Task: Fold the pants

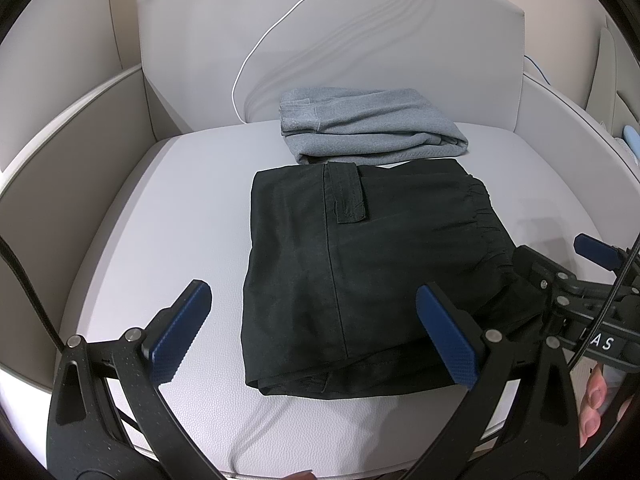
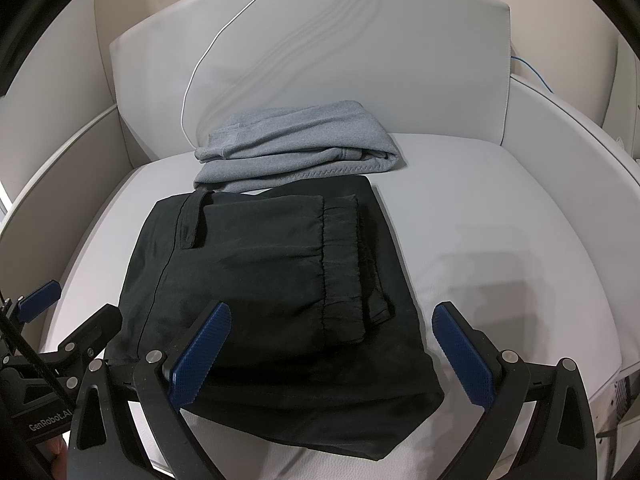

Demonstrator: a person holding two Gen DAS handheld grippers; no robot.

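Observation:
Black pants (image 1: 360, 272) lie folded into a flat rectangle on the seat cushion (image 1: 160, 240) of a pale armchair; they also show in the right wrist view (image 2: 272, 280). My left gripper (image 1: 312, 328) is open and empty, just above the near left part of the pants. My right gripper (image 2: 332, 344) is open and empty, above the near right part of the pants. It shows at the right edge of the left wrist view (image 1: 560, 268). The left gripper shows at the left edge of the right wrist view (image 2: 72, 300).
Grey pants (image 1: 368, 124) lie folded behind the black ones, against the back cushion (image 1: 400, 40); they also show in the right wrist view (image 2: 296, 144). A white cable (image 1: 256, 52) runs down the back cushion. Curved armrests (image 1: 80, 152) enclose the seat.

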